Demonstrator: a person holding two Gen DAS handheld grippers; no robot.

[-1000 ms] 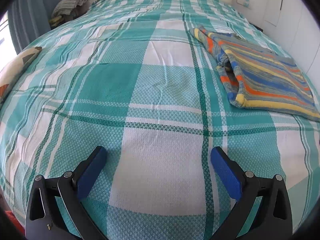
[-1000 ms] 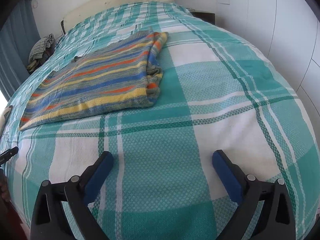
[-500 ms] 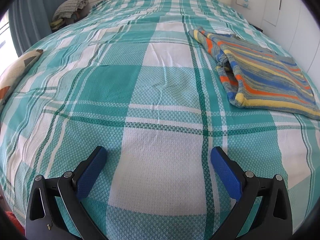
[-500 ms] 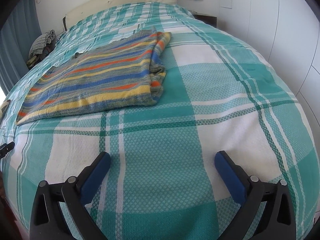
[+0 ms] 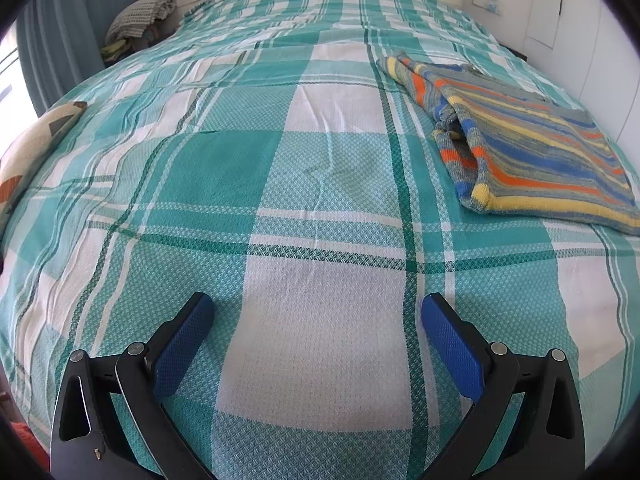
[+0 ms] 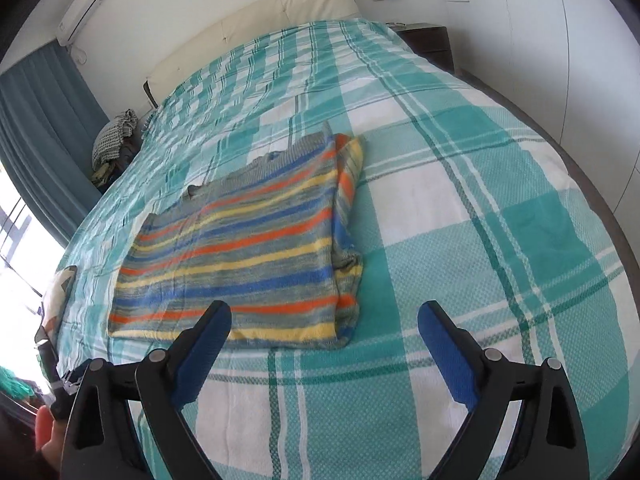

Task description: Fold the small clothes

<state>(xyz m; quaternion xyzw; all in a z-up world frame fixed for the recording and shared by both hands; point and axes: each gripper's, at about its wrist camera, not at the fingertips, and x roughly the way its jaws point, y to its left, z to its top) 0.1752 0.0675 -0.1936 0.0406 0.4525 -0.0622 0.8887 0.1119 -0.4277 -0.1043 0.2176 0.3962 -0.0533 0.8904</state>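
A small striped knit sweater (image 6: 248, 256), blue, orange, yellow and grey, lies folded flat on the teal-and-white plaid bedspread (image 6: 460, 216). It also shows at the right of the left wrist view (image 5: 532, 148). My right gripper (image 6: 324, 312) is open and empty, hovering just in front of the sweater's near hem. My left gripper (image 5: 318, 306) is open and empty over bare bedspread (image 5: 240, 168), well to the left of the sweater.
A cream headboard (image 6: 256, 20) stands at the far end of the bed. A pile of checked cloth (image 5: 140, 20) sits beside the bed at the far left near blue curtains (image 6: 36, 120). A patterned pillow (image 5: 28, 152) lies at the left edge. White wardrobe doors (image 6: 560, 40) run along the right.
My right gripper has tilted and moved closer to the sweater, whose near hem now lies just in front of its fingers. My left gripper has barely moved. Both stay open.
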